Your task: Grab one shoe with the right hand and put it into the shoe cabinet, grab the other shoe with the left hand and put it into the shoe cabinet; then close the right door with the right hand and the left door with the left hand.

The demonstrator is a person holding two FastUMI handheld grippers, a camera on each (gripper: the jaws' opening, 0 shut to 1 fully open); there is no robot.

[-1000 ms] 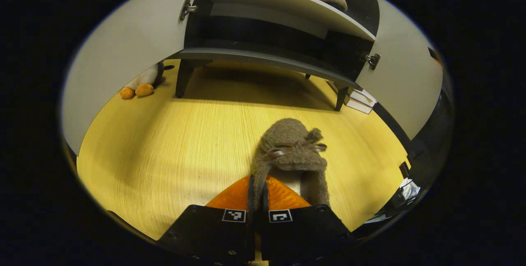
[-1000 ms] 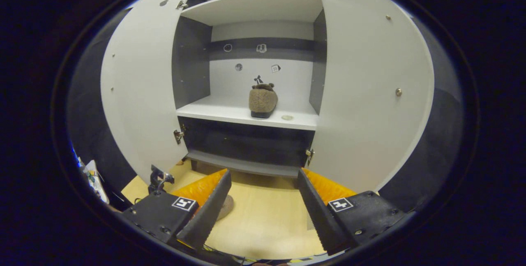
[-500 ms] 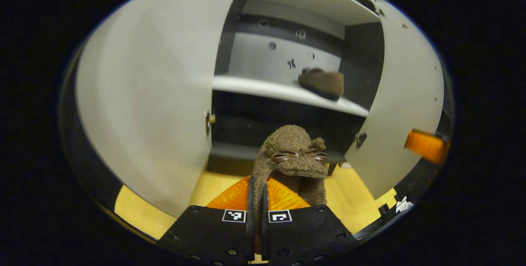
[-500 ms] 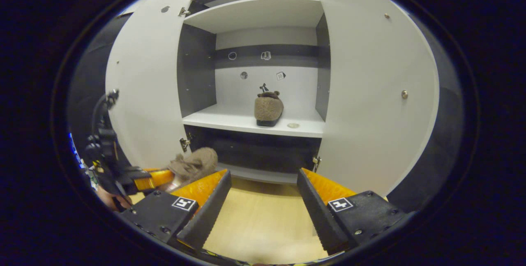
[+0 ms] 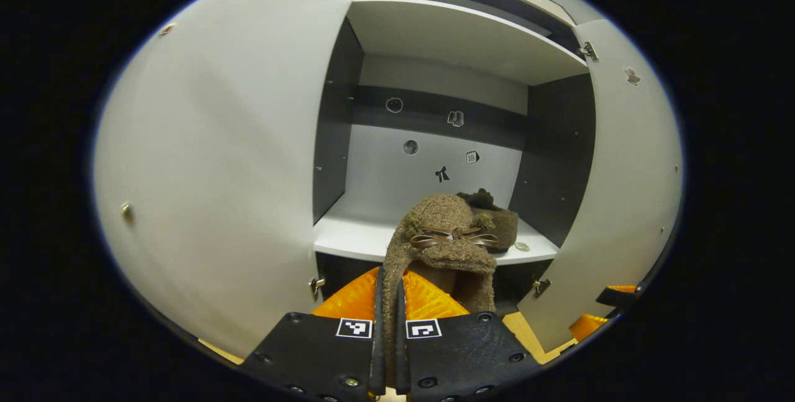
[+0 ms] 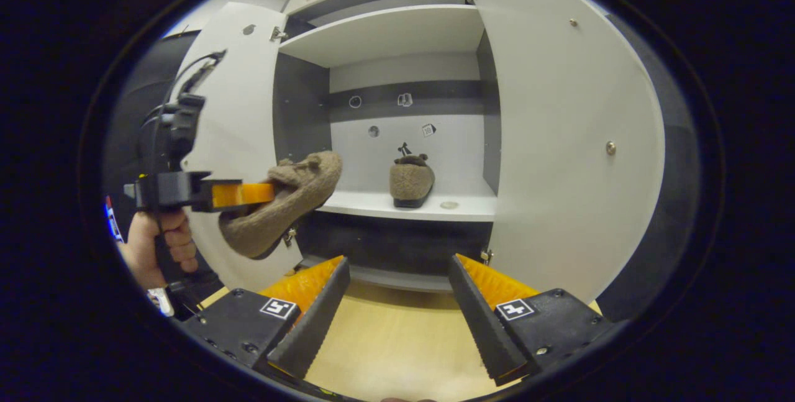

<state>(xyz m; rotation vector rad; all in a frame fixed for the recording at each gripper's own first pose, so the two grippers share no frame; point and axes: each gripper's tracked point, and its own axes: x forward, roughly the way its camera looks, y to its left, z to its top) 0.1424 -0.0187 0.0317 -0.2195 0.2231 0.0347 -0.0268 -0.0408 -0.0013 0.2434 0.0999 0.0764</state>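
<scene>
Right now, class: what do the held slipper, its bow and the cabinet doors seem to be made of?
Held slipper: seemingly woolly fleece or boucle fabric, matte, with a nubby brown pile.
Bow: probably leather or faux leather; thin, smooth, slightly glossy strips.
Cabinet doors: likely laminated board, flat, smooth, pale grey, with metal hinges.

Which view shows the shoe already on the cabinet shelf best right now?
The right gripper view: the shelved shoe sits unobstructed on the white shelf. In the left gripper view, the held shoe, clamped by the left gripper, hides most of it, leaving a part at its right.
</scene>
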